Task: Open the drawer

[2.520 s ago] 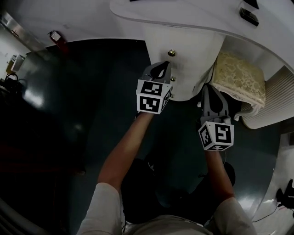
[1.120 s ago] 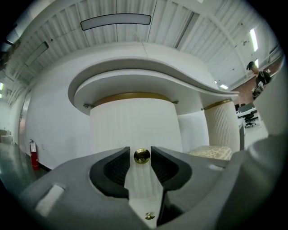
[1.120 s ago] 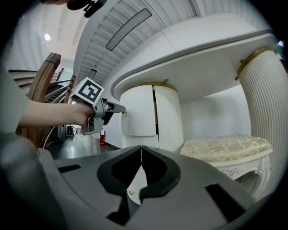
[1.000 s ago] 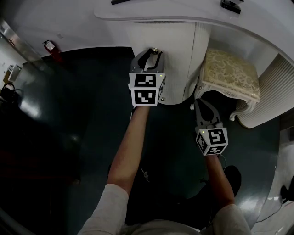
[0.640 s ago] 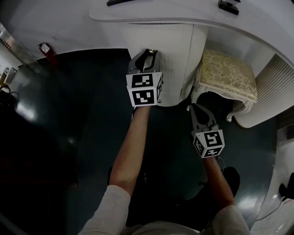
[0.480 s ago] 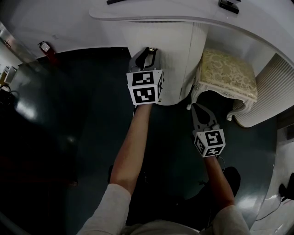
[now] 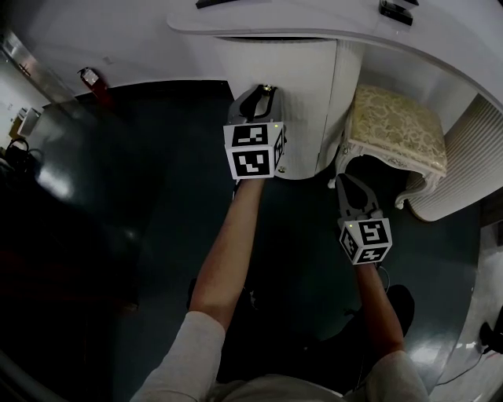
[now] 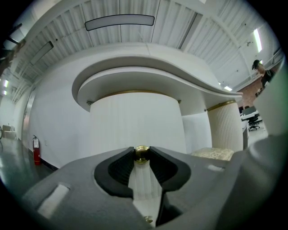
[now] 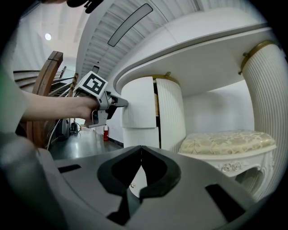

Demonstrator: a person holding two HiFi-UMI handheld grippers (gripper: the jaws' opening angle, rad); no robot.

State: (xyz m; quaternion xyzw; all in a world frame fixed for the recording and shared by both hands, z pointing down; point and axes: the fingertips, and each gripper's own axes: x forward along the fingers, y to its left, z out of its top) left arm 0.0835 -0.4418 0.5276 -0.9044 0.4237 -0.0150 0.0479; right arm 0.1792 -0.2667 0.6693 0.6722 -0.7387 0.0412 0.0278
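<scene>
The drawer front (image 9: 139,101) is a white fluted curved panel under the desk top, and it stands slightly out from the cabinet with a dark gap beside it. Its brass knob (image 8: 141,155) sits clamped between the tips of my left gripper (image 8: 141,149), which is shut on it. From the head view the left gripper (image 7: 265,91) reaches up to the drawer front (image 7: 302,71). My right gripper (image 7: 346,178) hangs lower right, away from the cabinet, its jaws shut (image 9: 141,147) on nothing.
A cream upholstered stool (image 7: 397,129) stands right of the cabinet, close to the right gripper. A second small knob (image 8: 146,218) shows lower on the cabinet. The white desk top (image 7: 330,23) overhangs everything. A fluted column (image 7: 464,169) rises at the far right, a fire extinguisher (image 7: 90,77) at the far left.
My left gripper rose from below the brass knob and shut on it. My right gripper drew back and down from the cabinet. Little has shifted in the last half second.
</scene>
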